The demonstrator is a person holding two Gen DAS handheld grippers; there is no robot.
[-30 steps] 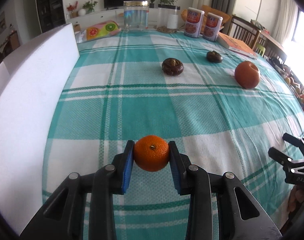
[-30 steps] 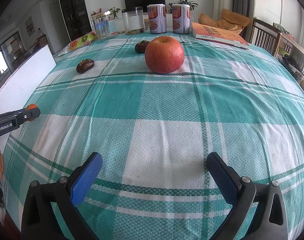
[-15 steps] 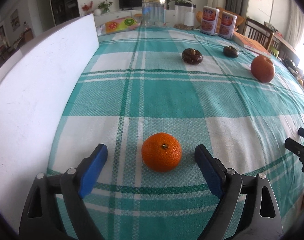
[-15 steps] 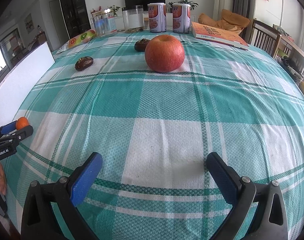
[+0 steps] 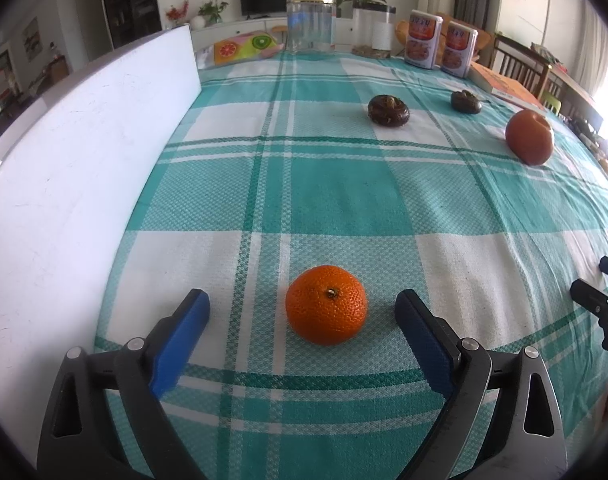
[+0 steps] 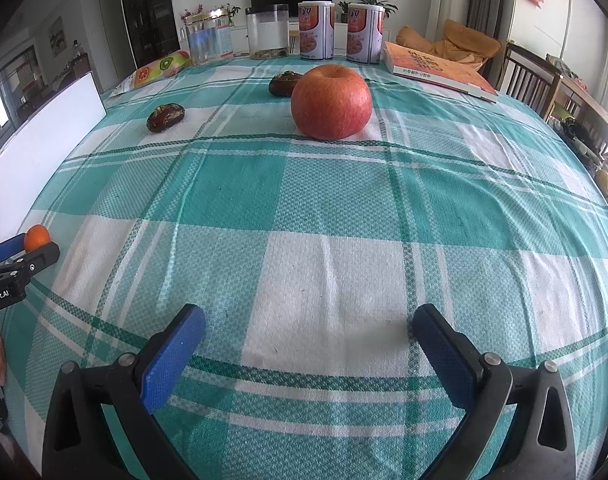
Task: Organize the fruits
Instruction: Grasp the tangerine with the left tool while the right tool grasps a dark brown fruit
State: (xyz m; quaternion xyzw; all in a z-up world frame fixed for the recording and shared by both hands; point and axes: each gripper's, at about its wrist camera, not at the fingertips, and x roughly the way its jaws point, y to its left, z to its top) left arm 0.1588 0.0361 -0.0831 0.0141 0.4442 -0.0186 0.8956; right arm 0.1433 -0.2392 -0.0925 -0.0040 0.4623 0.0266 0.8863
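Observation:
An orange mandarin (image 5: 326, 304) rests on the teal checked tablecloth (image 5: 344, 200), between the blue pads of my left gripper (image 5: 302, 305). Those jaws are opening and stand wide, with a gap on both sides of the fruit. A red apple (image 6: 331, 102) stands further out, with two dark brown fruits (image 6: 165, 117) (image 6: 284, 82) to its left and behind it. My right gripper (image 6: 308, 320) hovers open over bare cloth, nothing between its fingers. In the right wrist view the mandarin (image 6: 36, 237) and left gripper show at the far left edge.
A white board (image 5: 63, 184) stands upright along the table's left side. At the far end are clear jars (image 5: 310, 22), two printed cans (image 6: 316, 31), a fruit-print packet (image 5: 243, 46) and an orange book (image 6: 436, 70). Chairs (image 6: 532, 80) stand to the right.
My left gripper let go of the mandarin and its jaws spread wide; the fruit now sits on the cloth. The left wrist view shifted a little. The right gripper kept still.

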